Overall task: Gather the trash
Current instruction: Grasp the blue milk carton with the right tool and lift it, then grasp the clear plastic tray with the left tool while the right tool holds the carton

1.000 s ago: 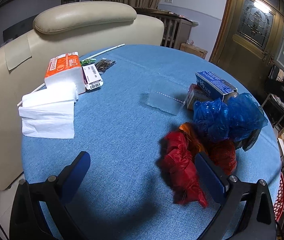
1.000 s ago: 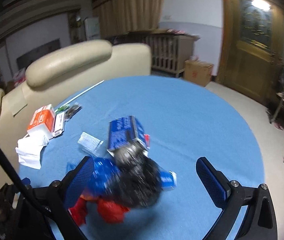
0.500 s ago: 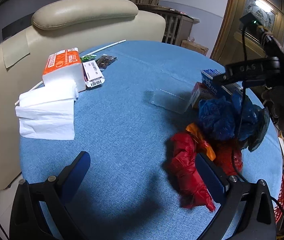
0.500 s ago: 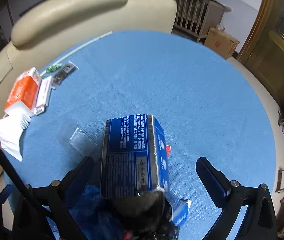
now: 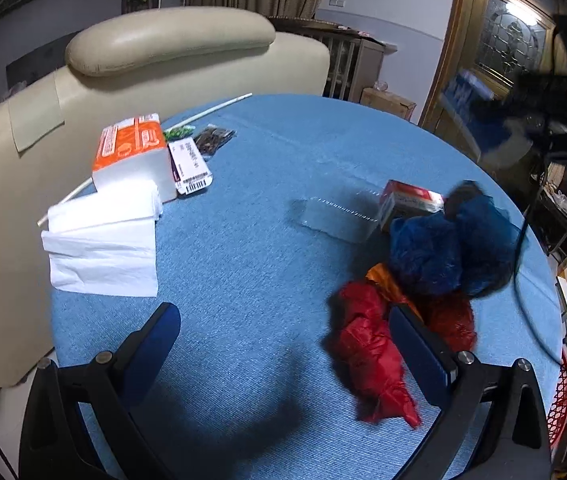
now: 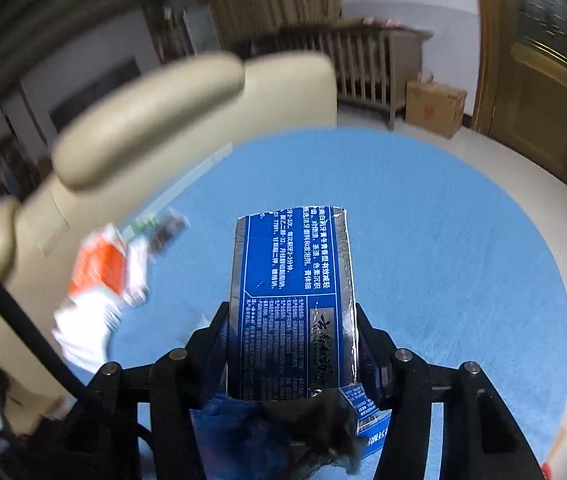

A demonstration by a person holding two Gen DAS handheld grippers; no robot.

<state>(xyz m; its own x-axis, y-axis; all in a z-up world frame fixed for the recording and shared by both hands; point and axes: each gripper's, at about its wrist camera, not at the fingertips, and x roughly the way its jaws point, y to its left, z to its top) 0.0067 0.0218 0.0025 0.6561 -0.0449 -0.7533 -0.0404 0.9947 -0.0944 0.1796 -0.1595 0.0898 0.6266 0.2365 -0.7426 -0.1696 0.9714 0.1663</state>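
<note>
My right gripper (image 6: 289, 312) is closing its jaws on a blue printed box (image 6: 291, 280), and its pads press on both long sides. In the left wrist view the same box (image 5: 463, 92) is a blur held above the table's far right. Crumpled blue and black plastic (image 6: 283, 428) shows under the box's near end; I cannot tell whether it is caught. On the blue tablecloth (image 5: 243, 280) lie a red bag (image 5: 367, 344), blue bags (image 5: 443, 256), a red-and-white carton (image 5: 407, 200) and a clear plastic lid (image 5: 335, 216). My left gripper (image 5: 283, 316) hangs open over the cloth, its right finger beside the red bag.
An orange tissue pack (image 5: 131, 152), loose white tissues (image 5: 103, 248), a barcoded packet (image 5: 189, 164), a dark sachet (image 5: 213, 138) and a white stick (image 5: 203, 110) lie at the left. A beige sofa (image 5: 163, 36) backs the table. A red basket (image 5: 561, 400) stands at the right edge.
My right gripper came down over the blue box, closed on it and carried it up and to the right off the pile. The left gripper stayed almost where it was.
</note>
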